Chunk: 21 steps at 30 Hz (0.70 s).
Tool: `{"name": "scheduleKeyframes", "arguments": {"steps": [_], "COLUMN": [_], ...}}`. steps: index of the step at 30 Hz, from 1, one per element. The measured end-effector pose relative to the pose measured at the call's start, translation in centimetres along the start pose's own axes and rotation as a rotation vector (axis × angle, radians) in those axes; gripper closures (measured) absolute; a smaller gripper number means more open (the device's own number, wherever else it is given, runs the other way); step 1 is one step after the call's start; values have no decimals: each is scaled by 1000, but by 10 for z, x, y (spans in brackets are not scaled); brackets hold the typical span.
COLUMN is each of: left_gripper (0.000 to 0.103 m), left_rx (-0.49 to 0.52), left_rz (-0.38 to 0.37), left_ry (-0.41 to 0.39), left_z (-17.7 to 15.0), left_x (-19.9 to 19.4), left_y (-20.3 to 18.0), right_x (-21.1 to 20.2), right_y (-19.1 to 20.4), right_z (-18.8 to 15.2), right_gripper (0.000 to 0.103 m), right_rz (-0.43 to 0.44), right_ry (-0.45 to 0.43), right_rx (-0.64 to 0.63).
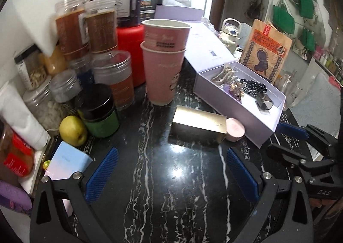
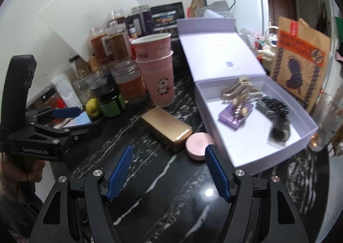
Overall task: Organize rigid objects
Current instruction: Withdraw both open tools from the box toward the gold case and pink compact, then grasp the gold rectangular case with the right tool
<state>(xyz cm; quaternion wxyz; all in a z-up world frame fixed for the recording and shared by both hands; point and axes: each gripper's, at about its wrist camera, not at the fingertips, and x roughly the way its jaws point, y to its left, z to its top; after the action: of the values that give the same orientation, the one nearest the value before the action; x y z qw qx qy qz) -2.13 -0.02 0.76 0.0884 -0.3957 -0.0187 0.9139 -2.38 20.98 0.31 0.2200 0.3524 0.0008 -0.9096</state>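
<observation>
Blue-padded left claw (image 1: 171, 174) and right claw (image 2: 168, 170) wide apart, empty.

A box (image 1: 199, 128) lies between stacked cups (image 1: 164, 60) and an open case (image 1: 260, 123), touching a round tin (image 1: 235, 129).

Both wrist views tilting down over the black marble counter (image 1: 154, 178), nearing the gold box (image 1: 198, 128), left view sitting left of it, right view rightward, sharing it and the lavender box (image 2: 253, 157).
</observation>
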Motion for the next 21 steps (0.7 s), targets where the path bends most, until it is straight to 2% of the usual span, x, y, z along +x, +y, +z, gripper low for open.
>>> {"name": "scheduleKeyframes", "arguments": {"steps": [5,12,18,21], "left_gripper": [1,1,1,1], "left_rx": [11,-31,-52,-80], "left_rz": [52,38,46,30], "left_ry": [7,32,50,52], "left_z": [-8,-10,-6,-6], "left_x": [7,20,35,40], "left_y": [8,26,38,43], "right_x": [29,60,94,109], "right_y": [6,12,15,15], "right_z": [2,19,34,41], "right_gripper": [32,32,32,32], "right_rz": [7,2,39,22], "right_ry": [55,80,141,162], "right_rx": [-52,-134,-174,-198]}}
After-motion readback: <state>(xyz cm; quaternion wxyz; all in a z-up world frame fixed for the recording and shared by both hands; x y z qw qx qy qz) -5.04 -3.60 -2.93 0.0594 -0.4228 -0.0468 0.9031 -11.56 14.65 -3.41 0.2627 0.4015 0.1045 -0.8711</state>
